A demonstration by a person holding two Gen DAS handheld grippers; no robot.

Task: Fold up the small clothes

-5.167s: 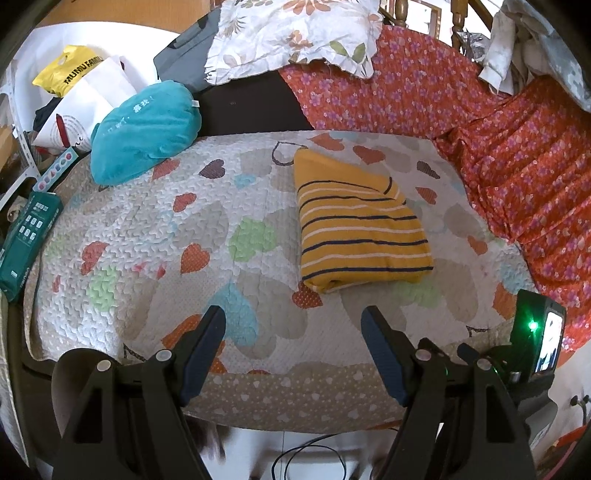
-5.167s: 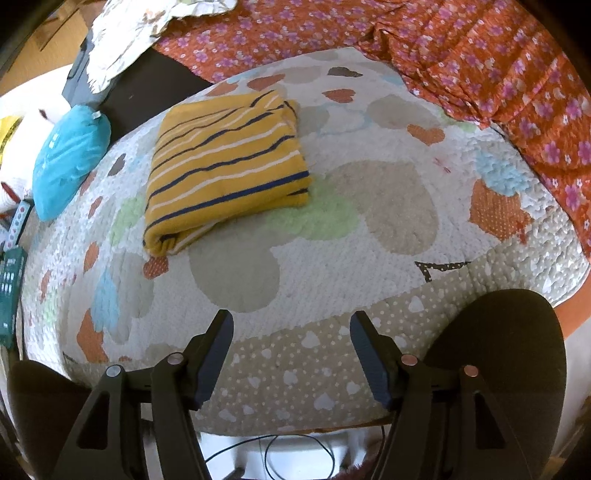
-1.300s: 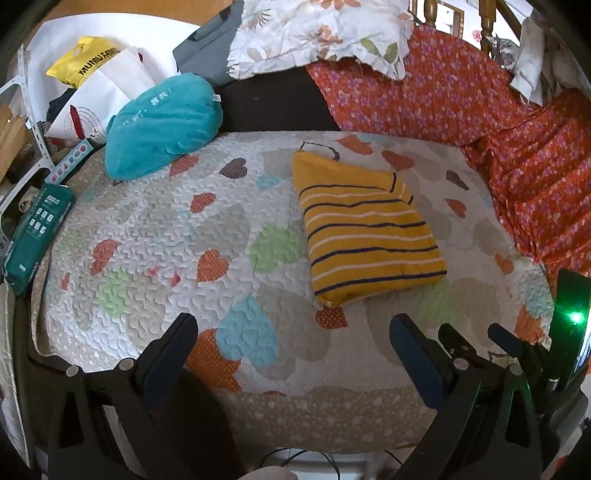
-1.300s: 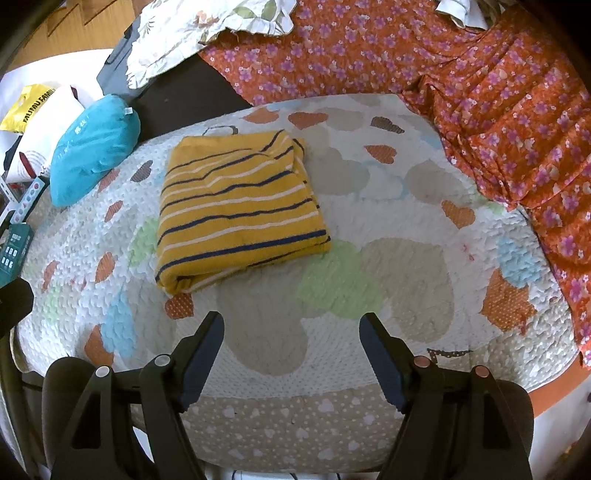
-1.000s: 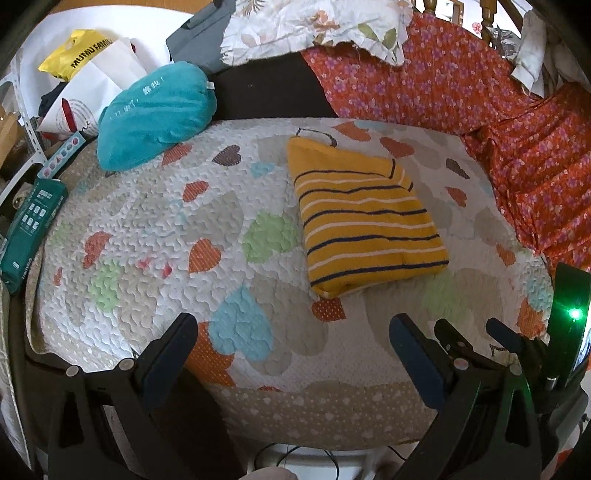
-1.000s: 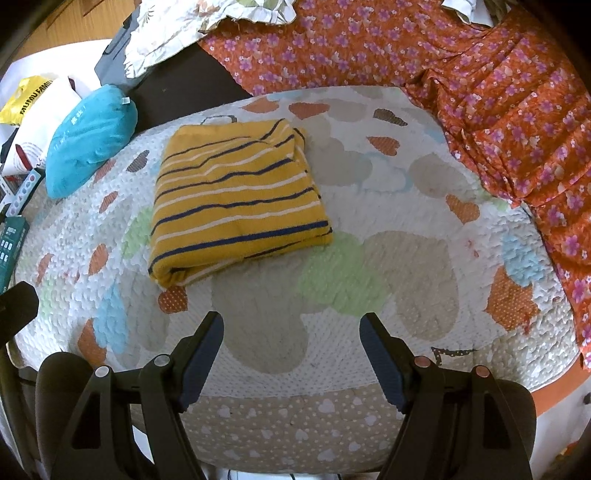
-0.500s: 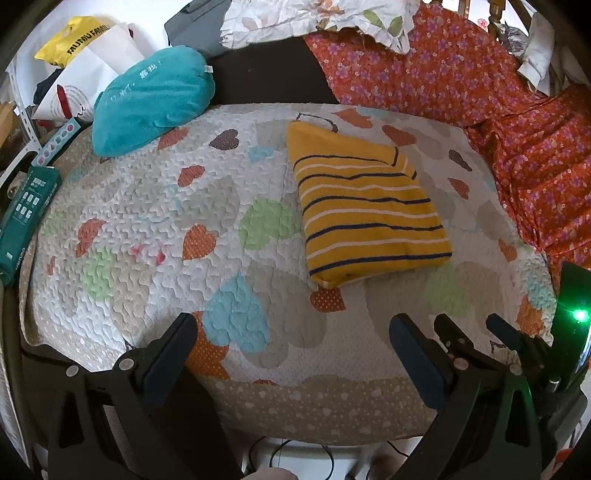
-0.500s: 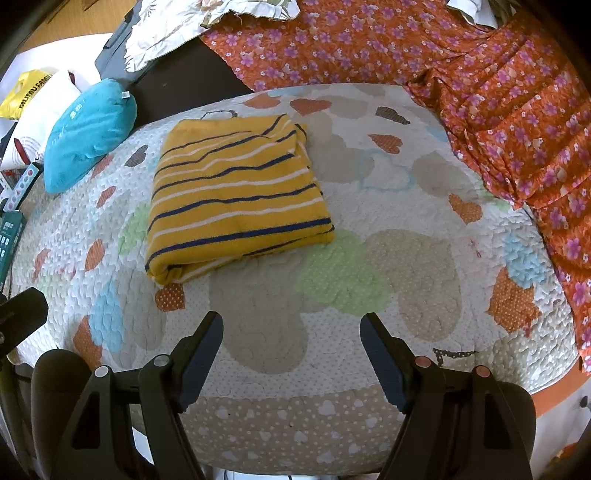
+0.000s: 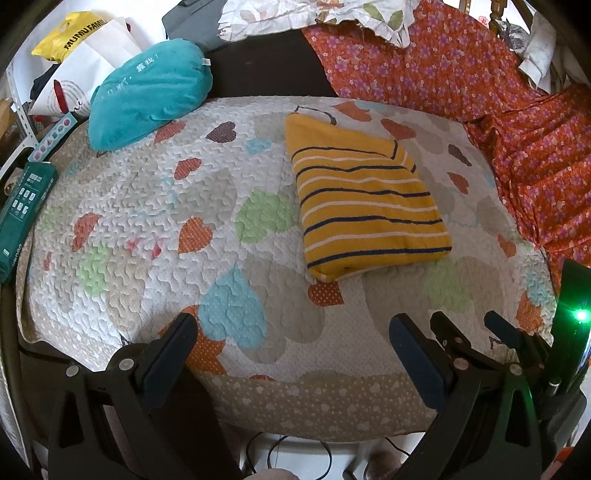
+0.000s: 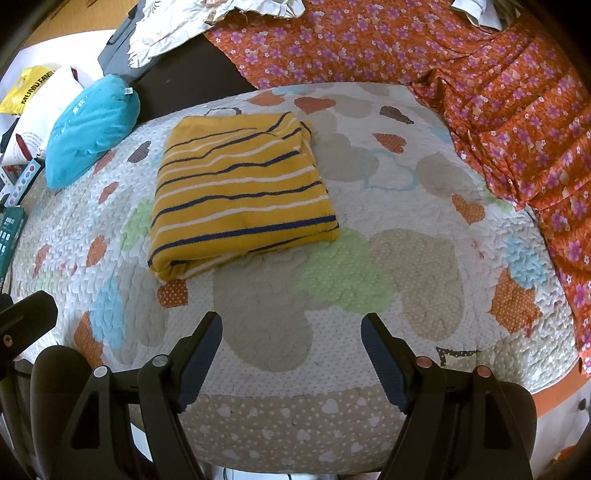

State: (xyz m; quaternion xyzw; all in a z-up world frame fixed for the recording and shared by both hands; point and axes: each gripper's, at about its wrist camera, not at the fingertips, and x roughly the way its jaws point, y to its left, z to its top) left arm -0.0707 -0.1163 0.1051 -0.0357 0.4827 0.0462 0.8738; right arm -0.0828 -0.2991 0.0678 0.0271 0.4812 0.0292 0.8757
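A yellow garment with navy and white stripes (image 9: pixel 365 203) lies folded into a neat rectangle on the heart-patterned quilt (image 9: pixel 155 206). It also shows in the right wrist view (image 10: pixel 236 192). My left gripper (image 9: pixel 291 347) is open and empty, above the quilt's near edge, well short of the garment. My right gripper (image 10: pixel 291 339) is open and empty too, near the front edge, the garment ahead and to its left. The right gripper's body shows at the left wrist view's lower right (image 9: pixel 480 343).
A teal cushion (image 9: pixel 147 92) lies at the quilt's back left. An orange floral cover (image 10: pixel 517 92) is bunched along the back and right. A green box (image 9: pixel 22 206) and bags (image 9: pixel 85 40) sit at the left edge. A floral pillow (image 9: pixel 325 14) lies behind.
The left gripper has opened wider than five seconds ago. Both grippers have drifted slightly over the last second; the folded garment has not moved.
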